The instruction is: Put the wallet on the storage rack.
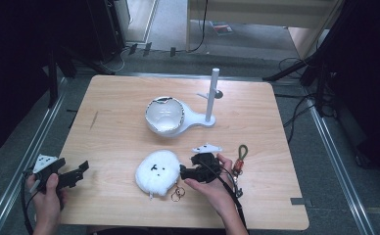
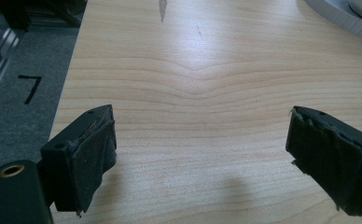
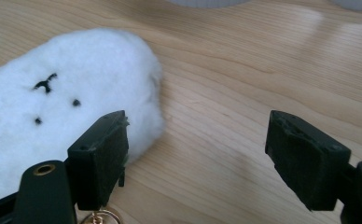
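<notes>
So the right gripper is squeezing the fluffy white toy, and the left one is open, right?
Not quite. The right gripper is open too: in the right gripper view its jaws stand apart beside the toy, with bare table between them. The left gripper is open.

Table [image 1: 119,98]: light wood, rounded corners. On it: white stand [image 1: 210,98] with round dish [image 1: 165,115] at centre; white plush [image 1: 157,171], key rings [image 1: 178,194] and strap [image 1: 240,159] near the front edge.
</notes>
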The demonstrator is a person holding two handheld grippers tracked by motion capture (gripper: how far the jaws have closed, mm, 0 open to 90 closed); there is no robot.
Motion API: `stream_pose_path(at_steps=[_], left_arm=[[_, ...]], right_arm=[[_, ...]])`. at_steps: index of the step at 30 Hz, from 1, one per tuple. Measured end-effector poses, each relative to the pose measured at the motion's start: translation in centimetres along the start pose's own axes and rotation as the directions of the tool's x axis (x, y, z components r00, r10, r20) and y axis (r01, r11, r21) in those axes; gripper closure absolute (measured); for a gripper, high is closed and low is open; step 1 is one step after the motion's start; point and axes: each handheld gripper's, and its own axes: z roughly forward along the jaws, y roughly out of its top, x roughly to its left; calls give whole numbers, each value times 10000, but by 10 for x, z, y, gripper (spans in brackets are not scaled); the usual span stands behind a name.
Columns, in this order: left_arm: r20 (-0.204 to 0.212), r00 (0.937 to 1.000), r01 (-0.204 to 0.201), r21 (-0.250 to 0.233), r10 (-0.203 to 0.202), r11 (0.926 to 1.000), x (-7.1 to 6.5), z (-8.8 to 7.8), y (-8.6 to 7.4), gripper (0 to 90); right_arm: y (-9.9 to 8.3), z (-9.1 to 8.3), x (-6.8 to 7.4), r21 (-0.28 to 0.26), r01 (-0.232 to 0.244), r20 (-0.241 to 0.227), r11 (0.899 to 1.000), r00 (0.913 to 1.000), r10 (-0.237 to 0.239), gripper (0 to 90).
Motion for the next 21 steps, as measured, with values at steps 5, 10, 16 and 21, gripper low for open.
stream_pose_path(at_steps=[5, 10, 16, 21], left_arm=[[18, 10000, -9, 30, 9, 10000, 0, 0, 0, 93], [27, 10000, -22, 113, 22, 9999, 0, 1, 0, 92], [65, 10000, -12, 130, 11, 9999, 0, 1, 1, 93], [62, 10000, -17, 136, 16, 9999, 0, 2, 1, 93]], right_arm=[[7, 9, 11, 193, 148, -269, 9997, 9995, -142, 207], [12, 17, 17, 336, 227, -568, 9992, 9982, -208, 206], [16, 34, 24, 709, 497, -895, 9962, 9950, -433, 230], [18, 41, 29, 772, 743, -1072, 9942, 9921, -658, 265]])
